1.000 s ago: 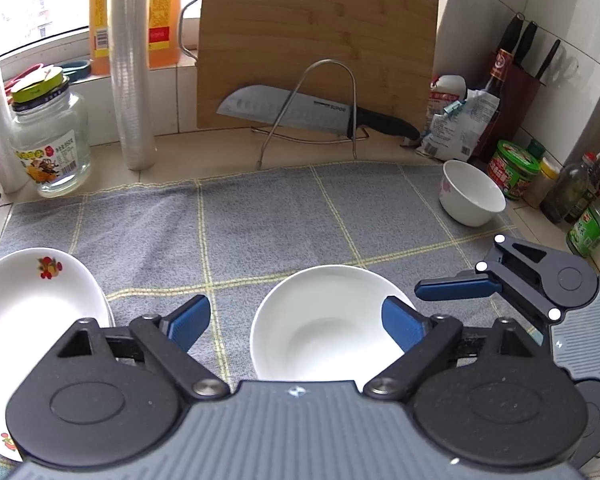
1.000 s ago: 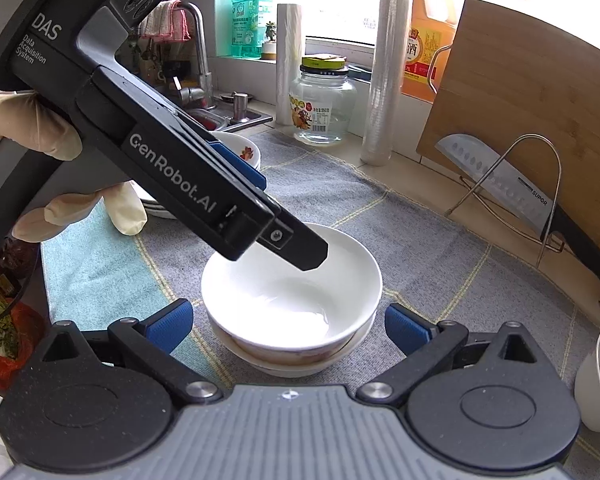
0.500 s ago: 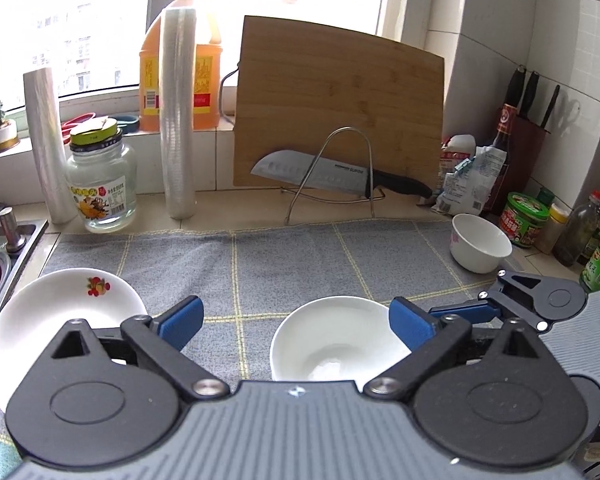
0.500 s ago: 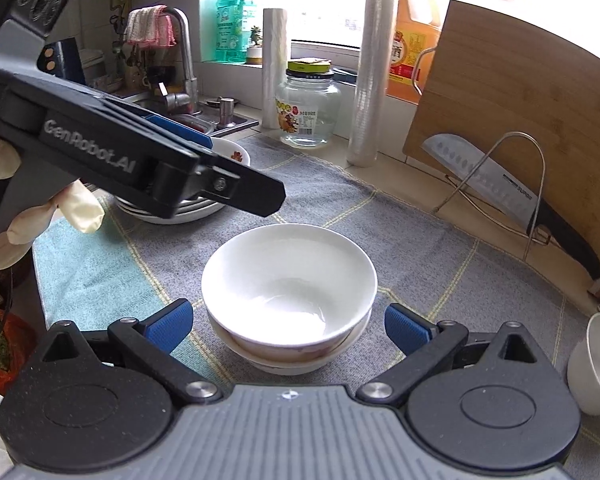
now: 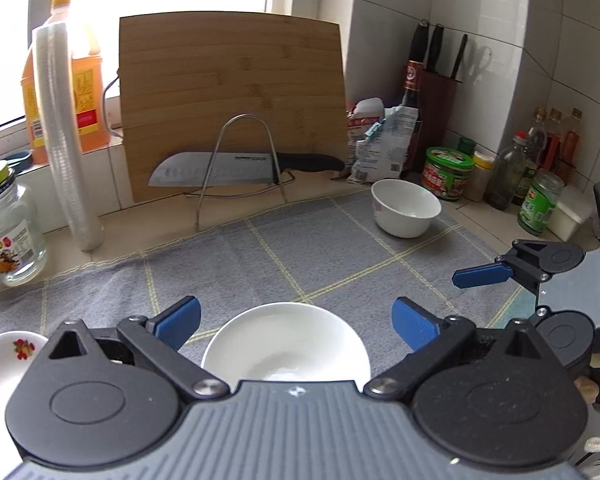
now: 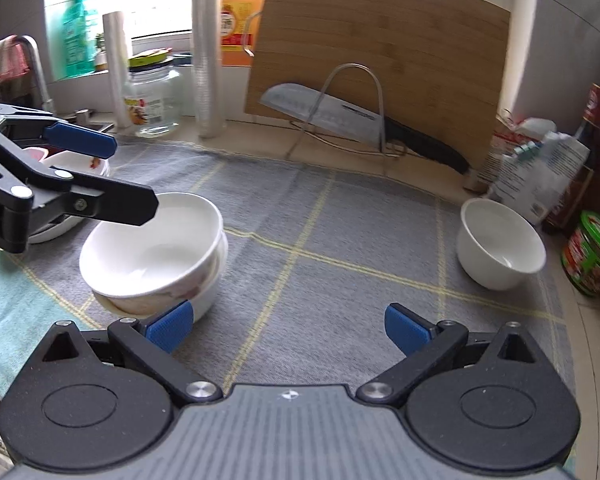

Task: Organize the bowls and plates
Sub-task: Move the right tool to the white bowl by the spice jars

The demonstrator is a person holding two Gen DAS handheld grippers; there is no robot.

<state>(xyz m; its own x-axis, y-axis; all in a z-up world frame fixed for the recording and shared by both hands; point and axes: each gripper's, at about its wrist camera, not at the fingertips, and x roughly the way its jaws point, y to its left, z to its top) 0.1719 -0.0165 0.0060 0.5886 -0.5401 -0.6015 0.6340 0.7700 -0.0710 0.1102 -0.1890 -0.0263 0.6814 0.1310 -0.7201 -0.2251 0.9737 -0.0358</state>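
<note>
Left wrist view, fingers [image 5: 294, 326] spread wide, just opened, stacked bowls [image 5: 286, 346] apparently untouched between.

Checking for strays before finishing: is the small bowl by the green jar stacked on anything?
No, the small bowl stands alone on the mat, apart from the stacked bowls.
</note>
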